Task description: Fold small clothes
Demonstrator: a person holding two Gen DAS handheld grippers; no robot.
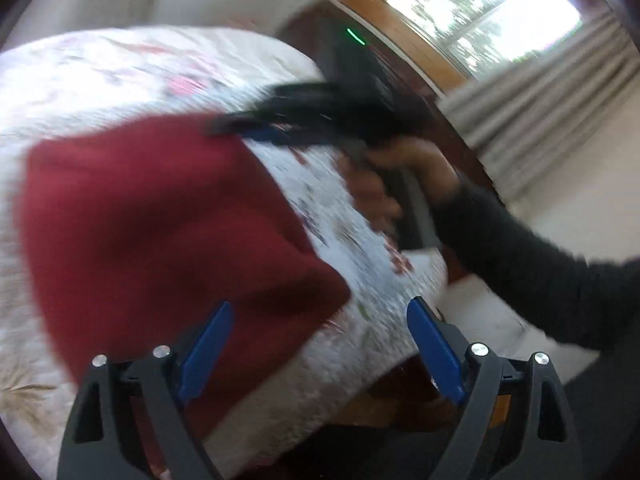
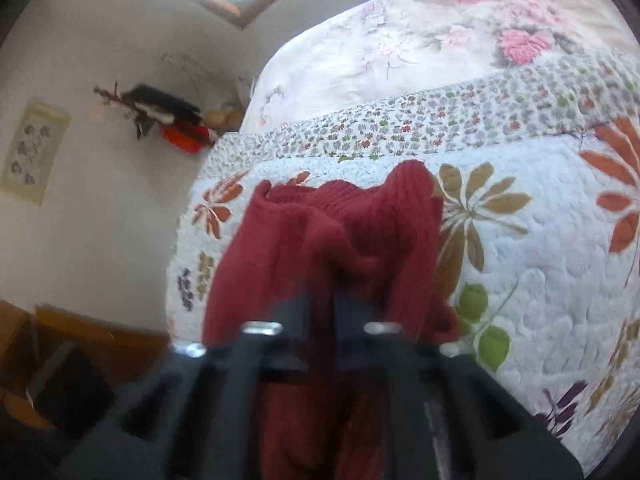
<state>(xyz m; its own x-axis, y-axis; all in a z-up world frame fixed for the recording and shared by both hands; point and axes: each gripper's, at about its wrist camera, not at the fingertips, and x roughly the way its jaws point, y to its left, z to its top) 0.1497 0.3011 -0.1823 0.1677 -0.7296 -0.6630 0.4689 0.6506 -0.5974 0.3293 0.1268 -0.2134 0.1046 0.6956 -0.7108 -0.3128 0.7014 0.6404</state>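
A dark red knit garment [image 1: 160, 232] lies on the flowered quilt [image 1: 360, 240] of a bed. My left gripper [image 1: 320, 320] hangs open above the garment's near corner, nothing between its blue pads. In the left wrist view a hand holds my right gripper [image 1: 240, 130] at the garment's far edge, blurred by motion. In the right wrist view my right gripper [image 2: 322, 300] is shut on the red knit garment [image 2: 320, 236], which bunches up in folds just ahead of the fingers.
The quilt [image 2: 540, 260] ends in a bed edge at the left, with a white wall [image 2: 100, 200] and a wooden shelf beyond. A dark wooden headboard [image 1: 404, 68], a window [image 1: 480, 12] and grey curtains [image 1: 552, 112] stand behind the bed.
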